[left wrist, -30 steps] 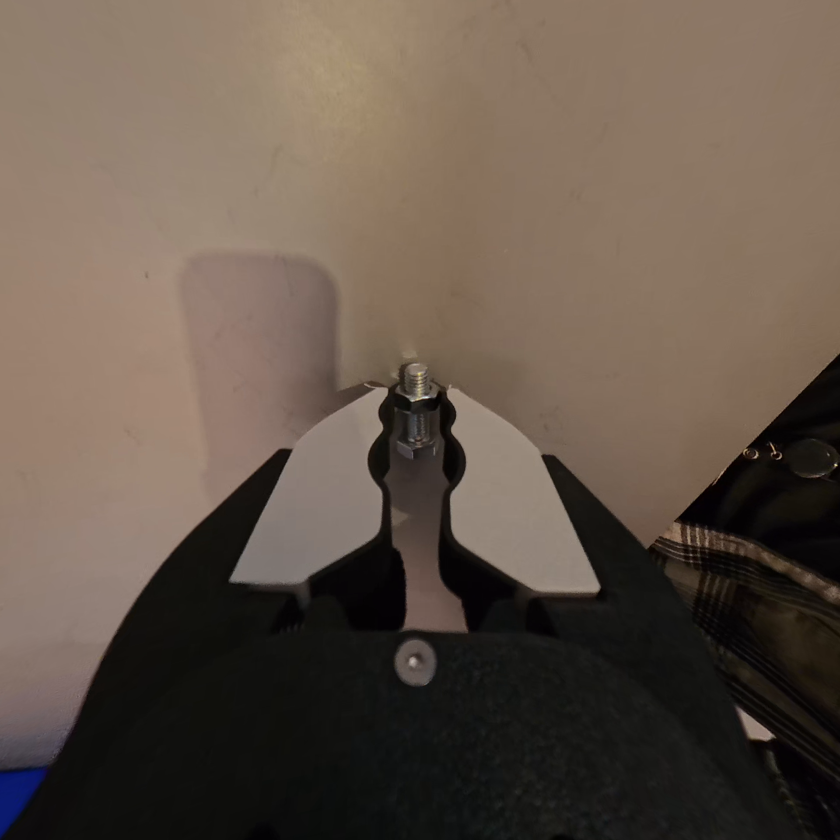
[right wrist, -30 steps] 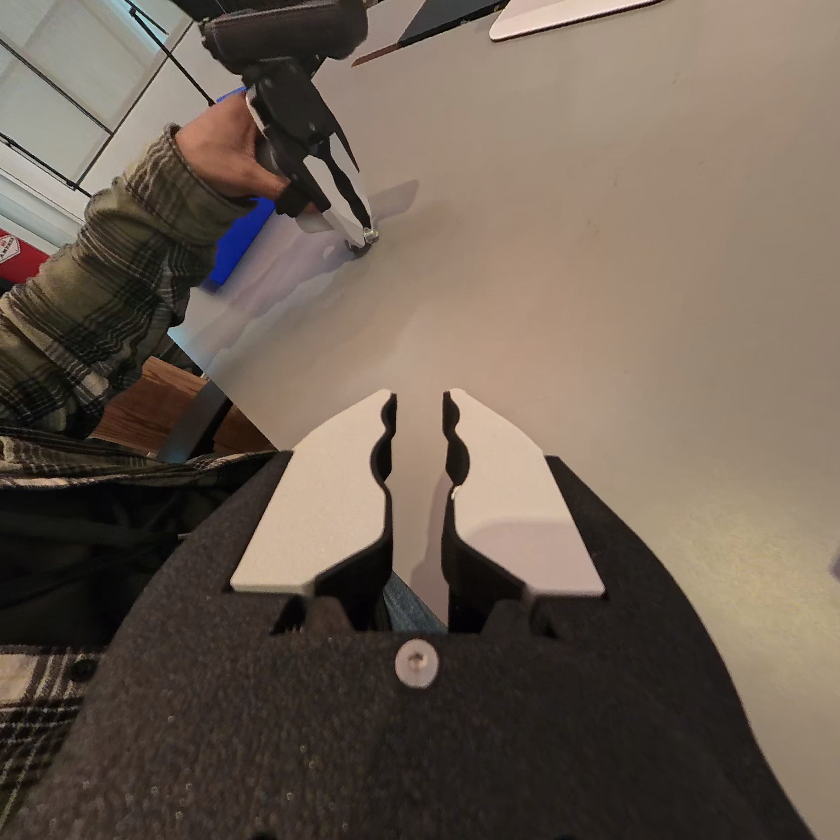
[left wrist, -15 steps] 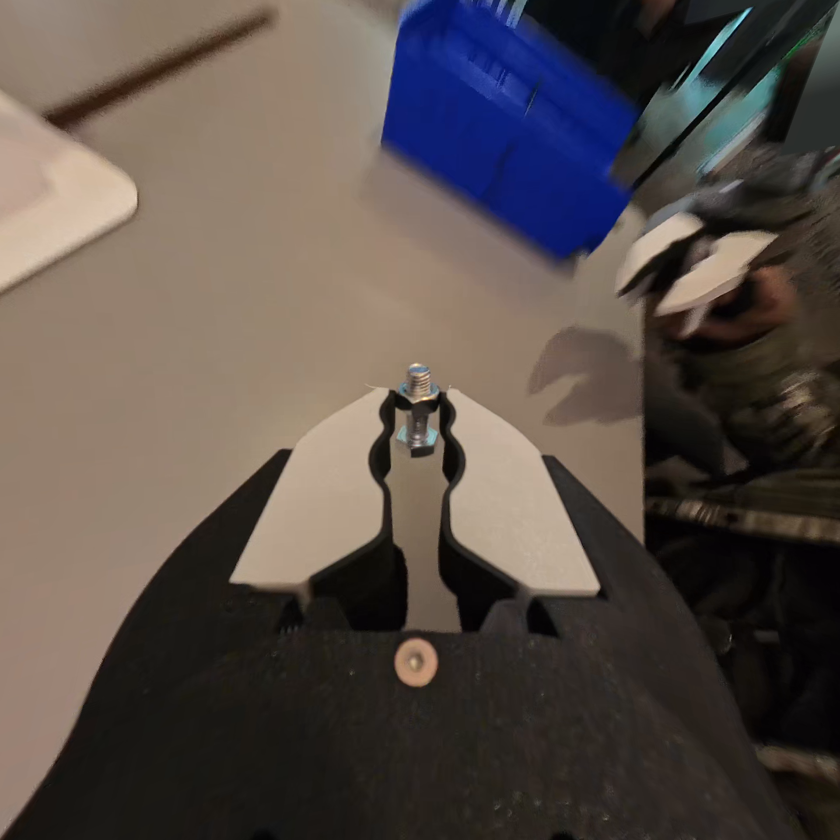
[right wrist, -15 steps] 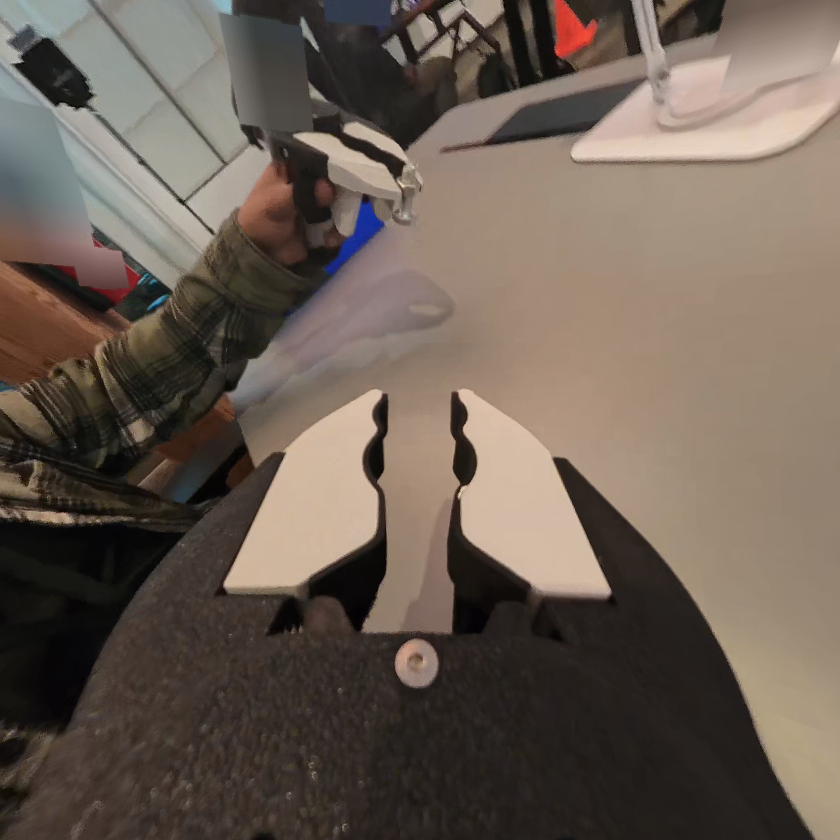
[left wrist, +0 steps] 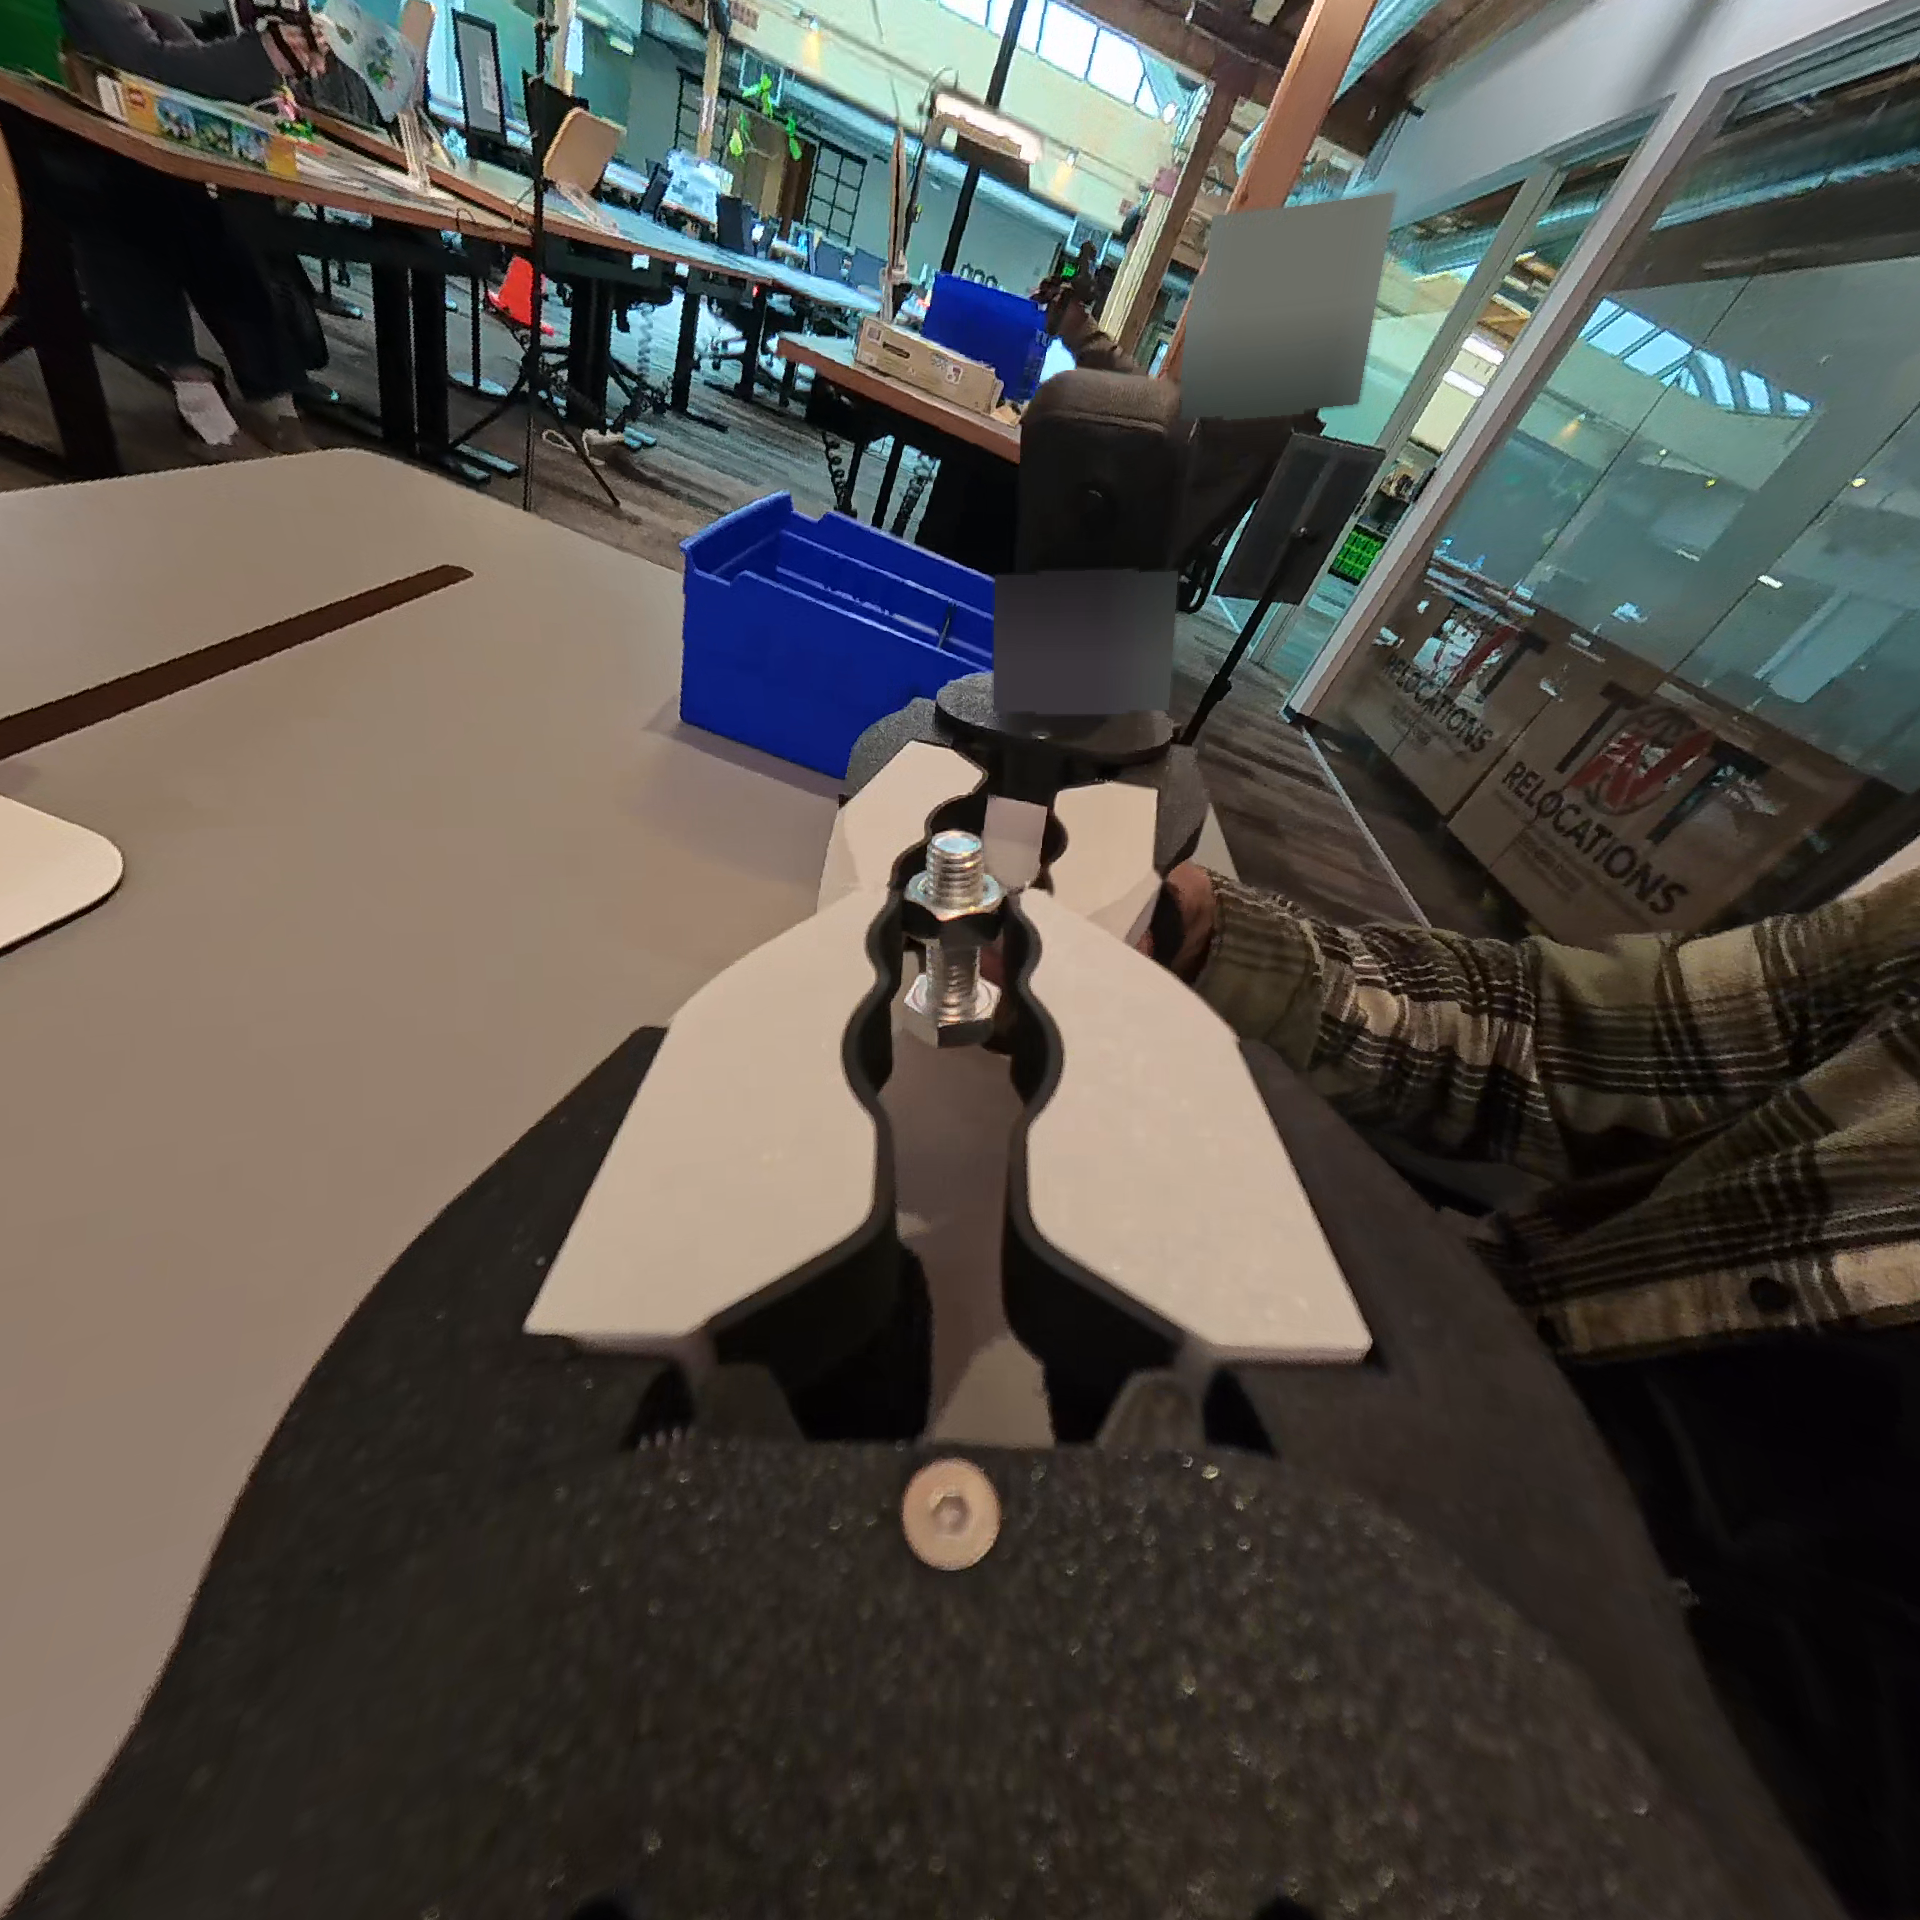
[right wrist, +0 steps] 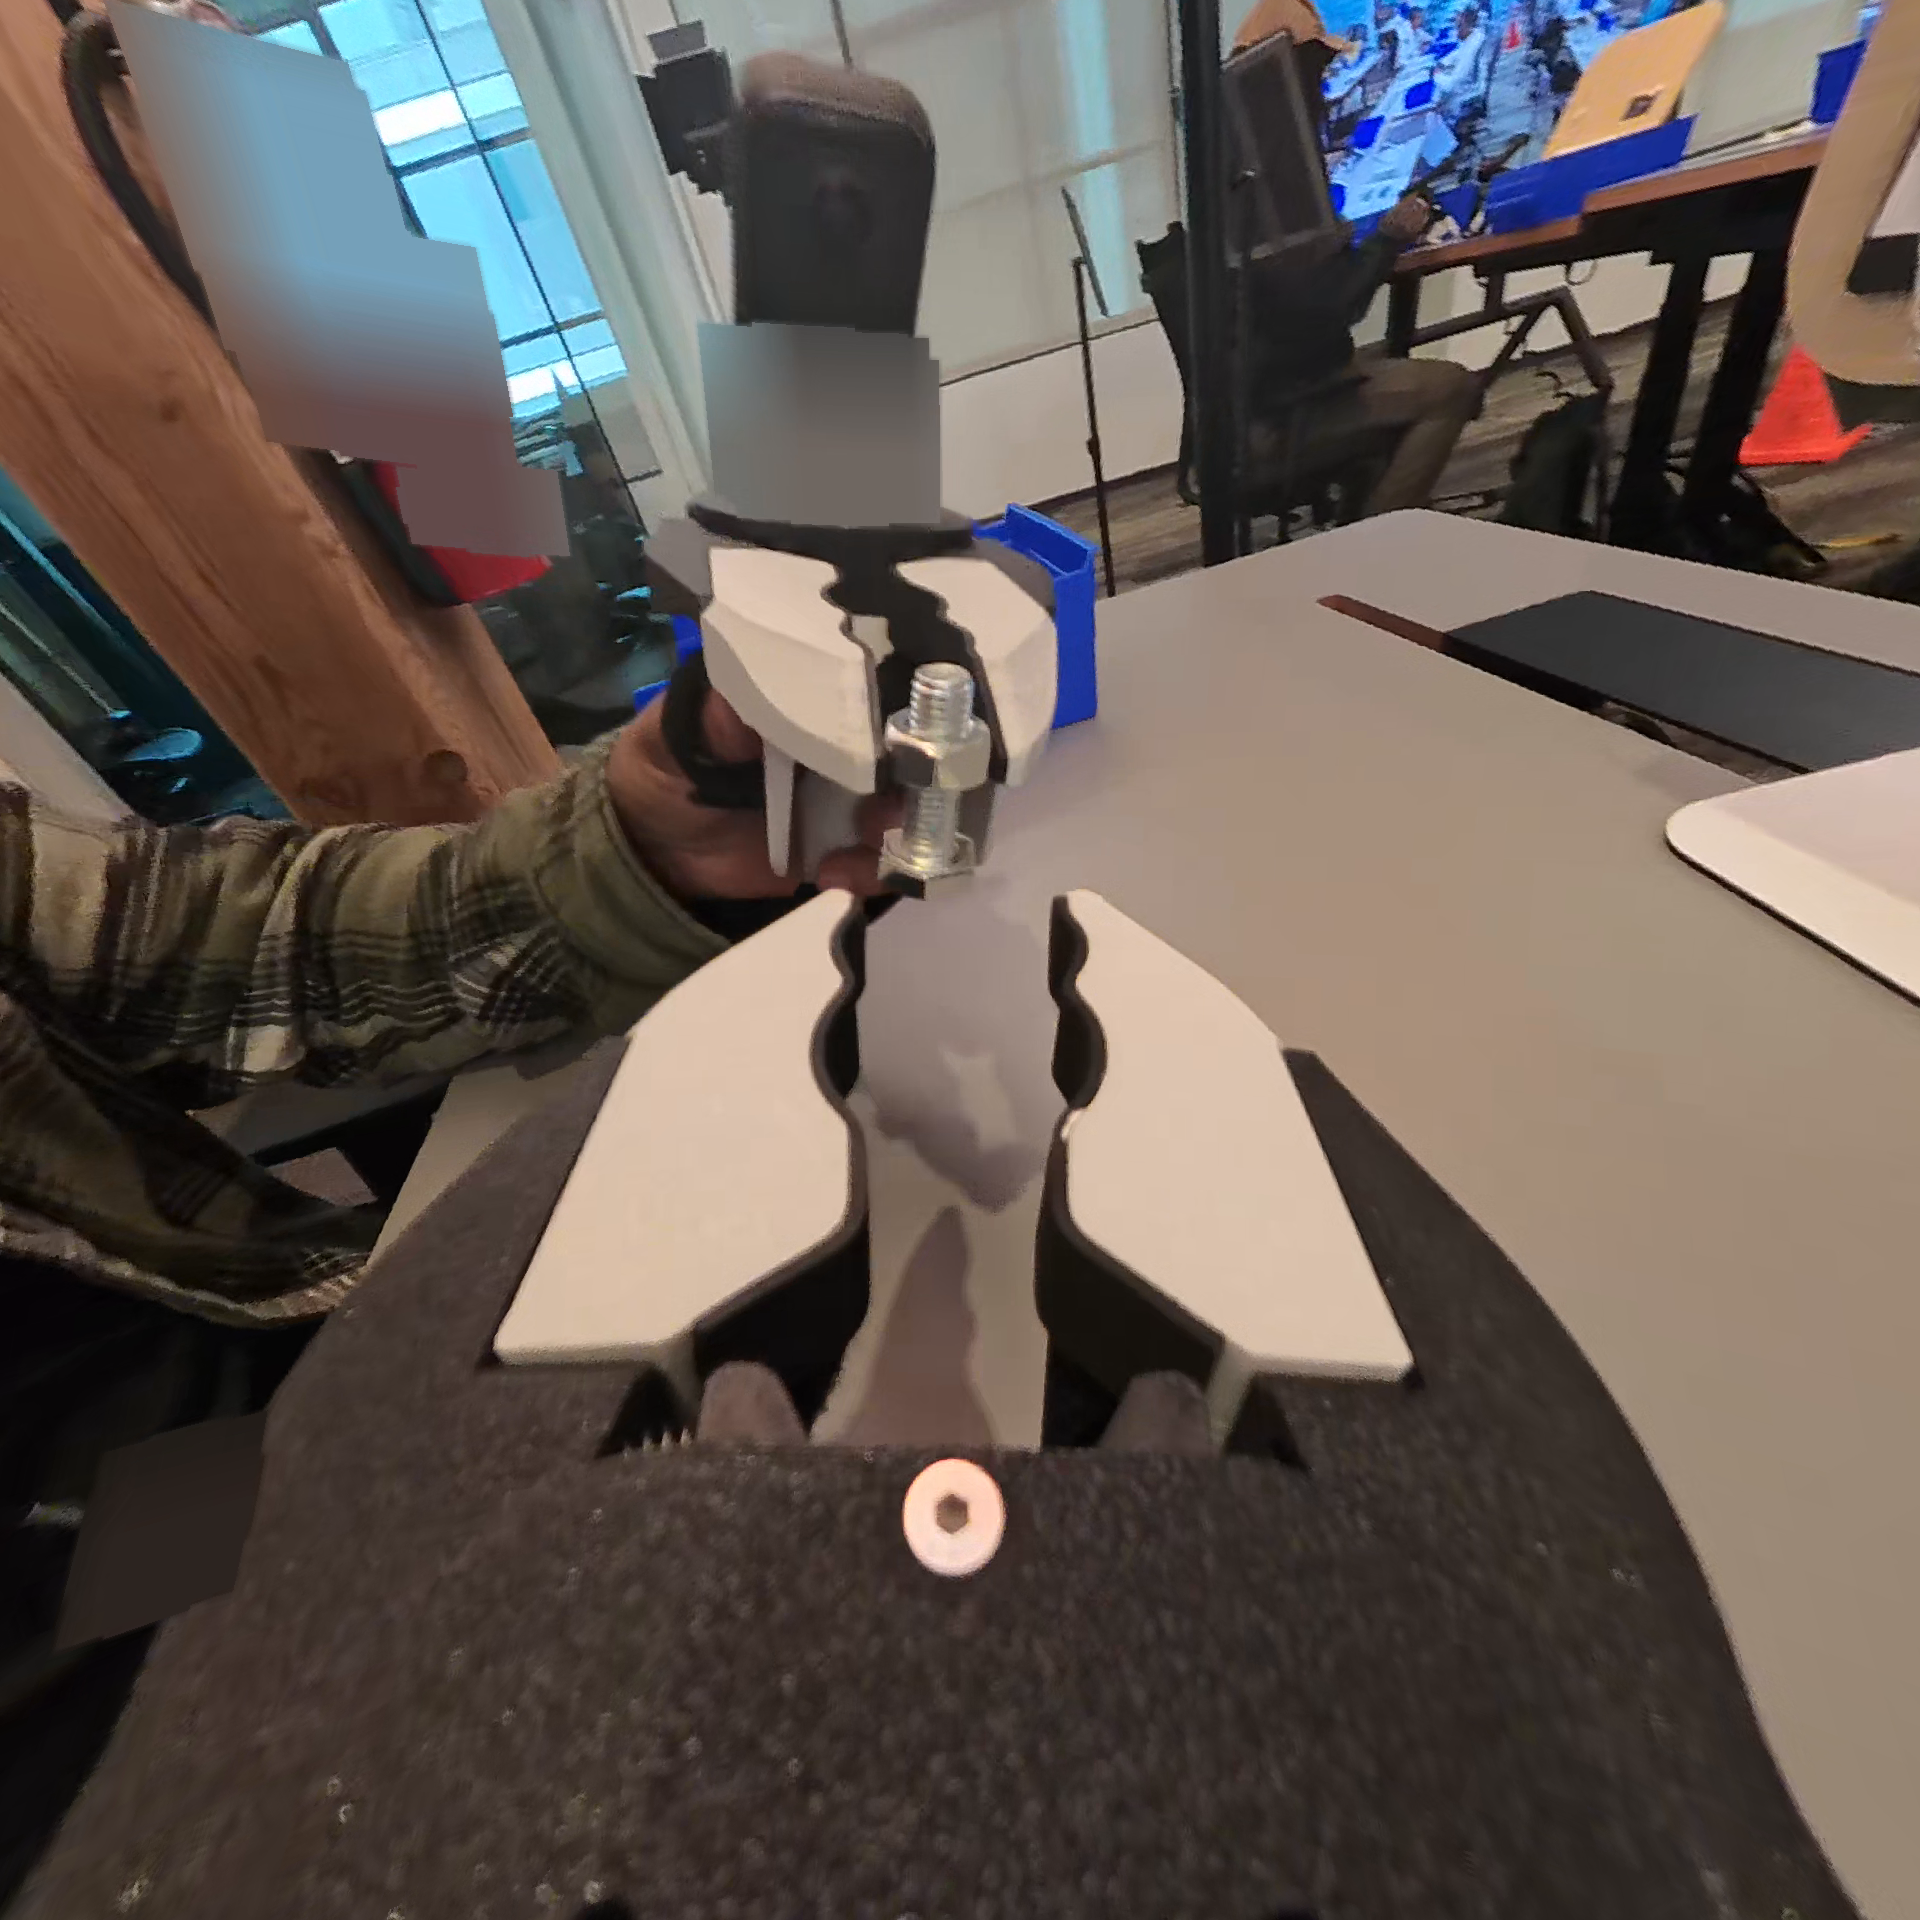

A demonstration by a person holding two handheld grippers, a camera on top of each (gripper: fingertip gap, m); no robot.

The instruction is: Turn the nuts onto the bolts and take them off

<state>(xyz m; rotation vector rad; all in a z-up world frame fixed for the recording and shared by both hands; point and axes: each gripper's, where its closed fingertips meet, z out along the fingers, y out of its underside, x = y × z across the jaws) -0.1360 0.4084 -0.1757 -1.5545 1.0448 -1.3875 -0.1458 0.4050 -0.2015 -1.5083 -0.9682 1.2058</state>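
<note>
The hex nut on its upright bolt is clamped by the left gripper, above the counter. The right gripper, jaws parted and empty, is judged ready to seize the bolt head for unscrewing.

My left wrist camera sits just behind the left gripper and looks level across the grey table, facing the right gripper close ahead. My right wrist camera looks the opposite way over its own fingers, with the left gripper near. Both views share the bolt, the blue bin and the table.
</note>
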